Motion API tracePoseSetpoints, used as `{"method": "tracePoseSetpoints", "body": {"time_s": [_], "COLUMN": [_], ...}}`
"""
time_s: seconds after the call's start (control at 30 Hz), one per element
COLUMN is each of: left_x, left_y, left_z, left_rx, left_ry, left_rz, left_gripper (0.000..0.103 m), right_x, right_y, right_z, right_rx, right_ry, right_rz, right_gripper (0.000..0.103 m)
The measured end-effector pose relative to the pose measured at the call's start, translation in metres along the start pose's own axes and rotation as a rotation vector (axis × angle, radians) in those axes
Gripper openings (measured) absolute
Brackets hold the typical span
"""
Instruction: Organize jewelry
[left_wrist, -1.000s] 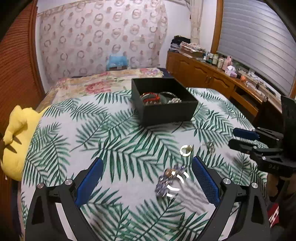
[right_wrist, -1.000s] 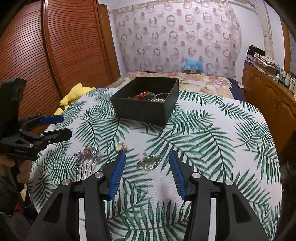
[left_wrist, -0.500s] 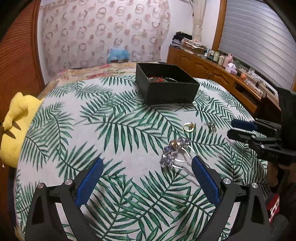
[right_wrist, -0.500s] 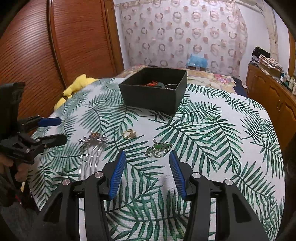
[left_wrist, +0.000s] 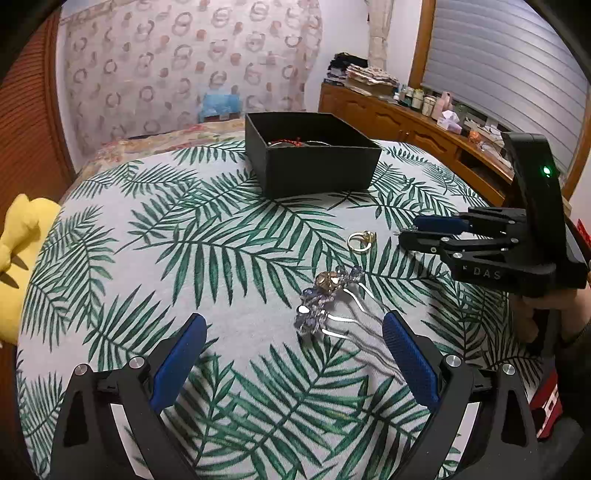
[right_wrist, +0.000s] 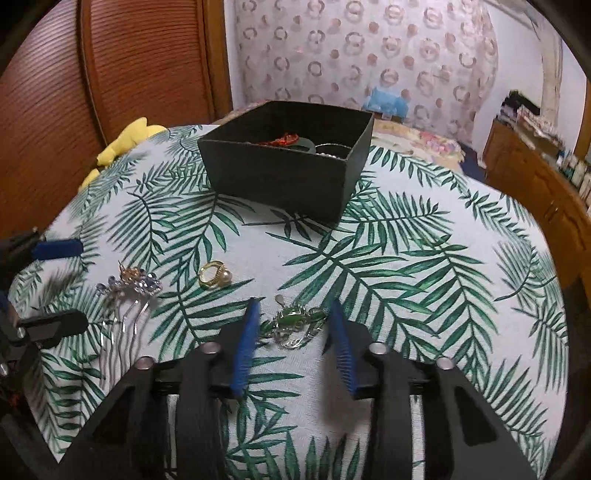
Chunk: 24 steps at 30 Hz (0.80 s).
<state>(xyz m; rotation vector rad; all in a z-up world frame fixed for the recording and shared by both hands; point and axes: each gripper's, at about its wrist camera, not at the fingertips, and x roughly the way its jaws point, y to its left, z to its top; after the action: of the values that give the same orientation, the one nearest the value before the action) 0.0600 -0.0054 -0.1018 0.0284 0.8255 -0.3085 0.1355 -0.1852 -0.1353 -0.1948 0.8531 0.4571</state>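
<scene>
Closing around the green-stoned silver brooch (right_wrist: 295, 325), the right tool (right_wrist: 293, 345) has not yet pinched it. Flat on the palm-print cloth worktop (right_wrist: 406, 295), it may slip out; the left tool (left_wrist: 291, 354) gapes wide, empty.

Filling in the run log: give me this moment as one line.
stage: reaching | right claw: closing round green brooch, pads not touching | left claw: open near hair comb | ring: on cloth | box: holds jewelry

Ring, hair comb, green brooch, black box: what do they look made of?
Ring: shiny gold-tone metal with a pearl-like bead. Hair comb: thin silvery metal prongs, faceted bluish and amber stones, glass or crystal by their glint. Green brooch: silvery metal setting, glossy green inlay, maybe jade or glass. Black box: matte, likely cardboard.
</scene>
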Motion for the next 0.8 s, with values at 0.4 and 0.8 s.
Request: {"method": "tracePoseSetpoints", "body": {"time_s": [0.4,0.8], "left_x": [0.018,0.015], "left_y": [0.001,0.002], "left_z": [0.009,0.008], "left_rx": [0.046,0.031], "left_ry": [0.049,0.028], "left_rz": [-0.049,-0.086], "left_gripper": [0.045,0.020], "right_x": [-0.016,-0.027], "right_y": [-0.008,-0.005], "right_z": [-0.004,-0.002], "right_rx": [0.024,0.024], "right_ry": [-0.047,-0.077], "right_rz": [0.049,0.068], "right_gripper": [0.012,0.013]}}
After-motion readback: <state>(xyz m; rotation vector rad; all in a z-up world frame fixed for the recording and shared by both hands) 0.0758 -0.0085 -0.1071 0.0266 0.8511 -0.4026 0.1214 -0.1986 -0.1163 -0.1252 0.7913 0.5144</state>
